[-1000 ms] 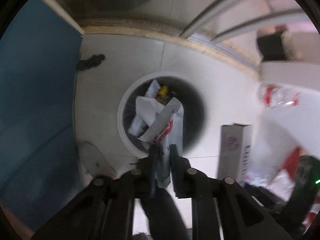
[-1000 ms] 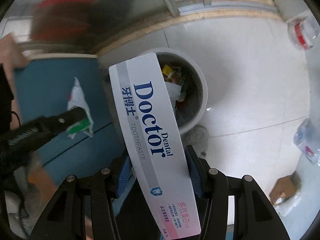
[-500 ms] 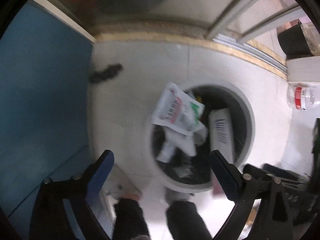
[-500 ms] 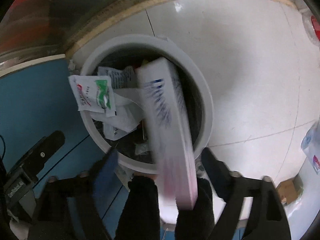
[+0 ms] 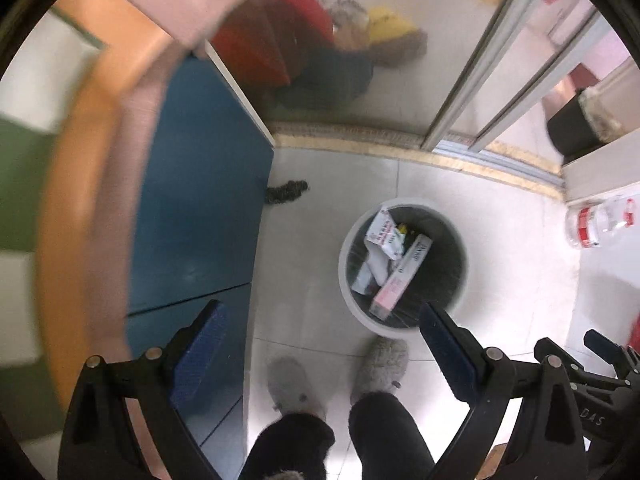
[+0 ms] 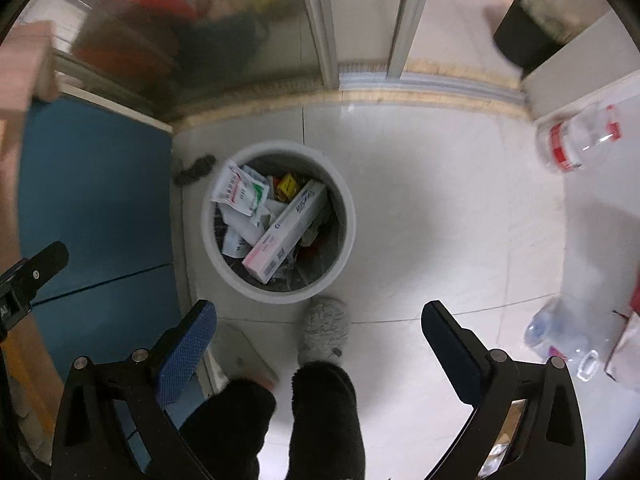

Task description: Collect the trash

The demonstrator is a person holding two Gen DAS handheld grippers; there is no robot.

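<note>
A round white trash bin (image 5: pixel 345 280) (image 6: pixel 347 216) stands on the tiled floor below both grippers. Inside it lie a white and pink toothpaste box (image 5: pixel 402 280) (image 6: pixel 286 226), a white sachet with red and green print (image 5: pixel 383 234) (image 6: pixel 240 190) and other wrappers. My left gripper (image 5: pixel 320 342) is open and empty, high above the bin's near left. My right gripper (image 6: pixel 318 338) is open and empty, above the bin's near side.
A blue cabinet (image 5: pixel 200 200) (image 6: pixel 92 200) stands left of the bin. Clear plastic bottles with red labels (image 5: pixel 600 220) (image 6: pixel 576 140) lie at the right, another bottle (image 6: pixel 560 336) nearer. The person's grey slippers (image 5: pixel 380 364) (image 6: pixel 324 330) are by the bin. A sliding-door track (image 6: pixel 400 92) runs behind.
Both grippers opened and dropped their loads: the sachet from the left and the toothpaste box from the right now lie in the bin. Both grippers have risen away from it.
</note>
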